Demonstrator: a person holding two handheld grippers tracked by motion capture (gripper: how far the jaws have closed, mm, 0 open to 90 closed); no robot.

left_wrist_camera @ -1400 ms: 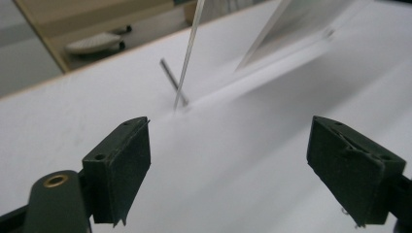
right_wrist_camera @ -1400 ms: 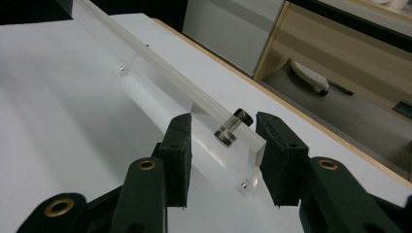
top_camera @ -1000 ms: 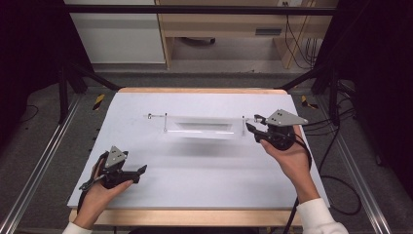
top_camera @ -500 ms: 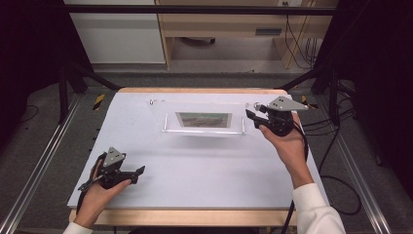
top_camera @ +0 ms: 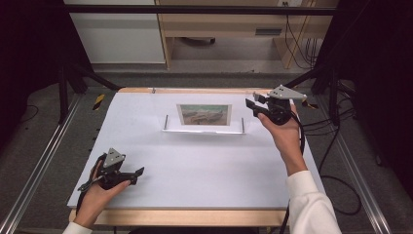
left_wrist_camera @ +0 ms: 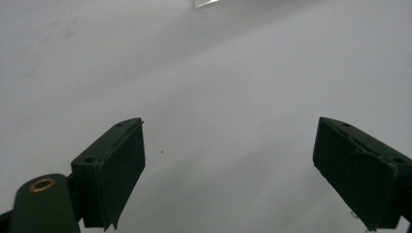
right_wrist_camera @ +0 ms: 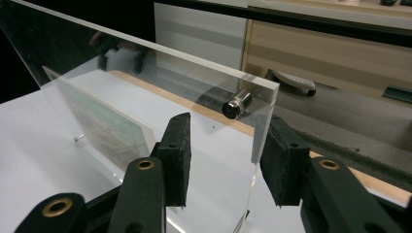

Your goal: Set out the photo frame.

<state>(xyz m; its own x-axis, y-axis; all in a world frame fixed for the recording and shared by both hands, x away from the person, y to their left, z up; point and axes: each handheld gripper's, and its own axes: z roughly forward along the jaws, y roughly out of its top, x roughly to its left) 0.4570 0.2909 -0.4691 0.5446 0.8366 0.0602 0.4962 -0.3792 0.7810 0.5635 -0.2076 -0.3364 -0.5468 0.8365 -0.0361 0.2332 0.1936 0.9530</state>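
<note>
The clear picture frame (top_camera: 203, 118) stands upright mid-bench (top_camera: 204, 165). The right claw (right_wrist_camera: 226, 155) straddles its edge, jaws apart, apparently steadying or releasing it. The left claw (top_camera: 138, 172) rests gaping near the front. Next probably needs a clean withdrawal.

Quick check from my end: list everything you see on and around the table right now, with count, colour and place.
Picture frame: one, clear acrylic, standing upright at the middle of the table's far half; its right edge sits between the right gripper's jaws.
Photo: one, green and brown, inside the frame.
Metal studs: silver, at the frame's corners; exact count unclear.
Table: one, white top with a wooden edge.
Cabinet: one, white, on the floor beyond the table.
Cables: several, black, on the floor to the right.
Left gripper: one, black, near left of the table, jaws apart, holding nothing.
Right gripper: one, black, at the frame's right edge.
</note>
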